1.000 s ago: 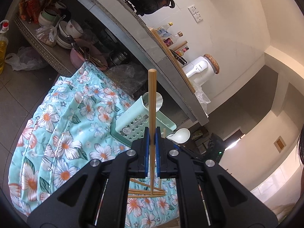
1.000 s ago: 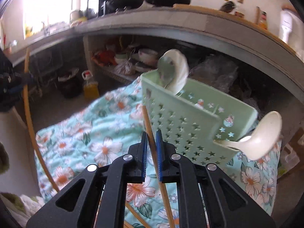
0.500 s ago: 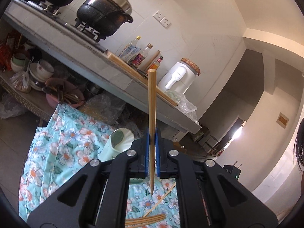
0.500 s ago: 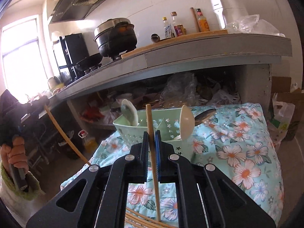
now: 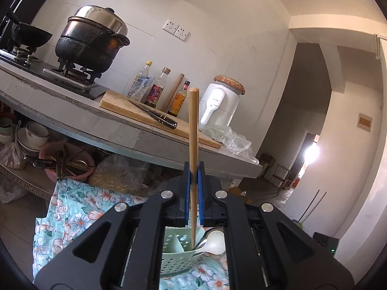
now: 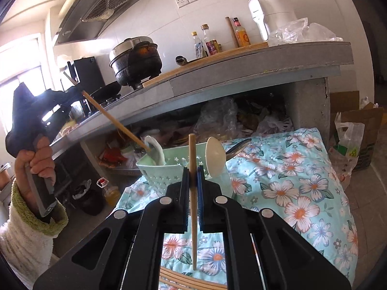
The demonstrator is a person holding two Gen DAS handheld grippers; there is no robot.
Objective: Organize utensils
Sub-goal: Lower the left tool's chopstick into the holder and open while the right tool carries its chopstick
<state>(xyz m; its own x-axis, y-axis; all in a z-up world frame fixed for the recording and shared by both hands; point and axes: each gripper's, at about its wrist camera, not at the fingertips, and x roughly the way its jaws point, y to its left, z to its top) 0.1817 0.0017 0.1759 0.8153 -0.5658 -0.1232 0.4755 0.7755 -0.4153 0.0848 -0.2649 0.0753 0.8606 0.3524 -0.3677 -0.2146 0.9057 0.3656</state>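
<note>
**Two chopsticks pinched, one tip at the green caddy**

Starting at the left of the right wrist view, we see our left gripper (image 6: 72, 91), matte black plastic, gripped by a hand (image 6: 36, 162) in a fuzzy white sleeve with a green cuff. Its jaws are pinched on a slim round bamboo chopstick (image 6: 116, 120), which slants down so its tip sits at the left compartment of the pale green utensil caddy (image 6: 164, 171), right by a white ceramic spoon (image 6: 154, 149). The caddy is perforated plastic with star-shaped holes and stands on a turquoise floral quilt (image 6: 302, 193).

Moving right, our right gripper (image 6: 192, 178) presses its blue pads on a second chopstick (image 6: 192, 193), held nearly upright in front of the caddy. Behind it another white spoon (image 6: 215, 157) stands in the caddy's right side, beside a metal spoon (image 6: 238, 146). More loose chopsticks (image 6: 188, 281) lie on the quilt below.

Beyond, a grey concrete counter (image 6: 241, 72) carries a blackened pot (image 6: 135, 65), sauce bottles (image 6: 210, 41) and a white appliance (image 6: 271, 9); we cannot read any labels.
</note>
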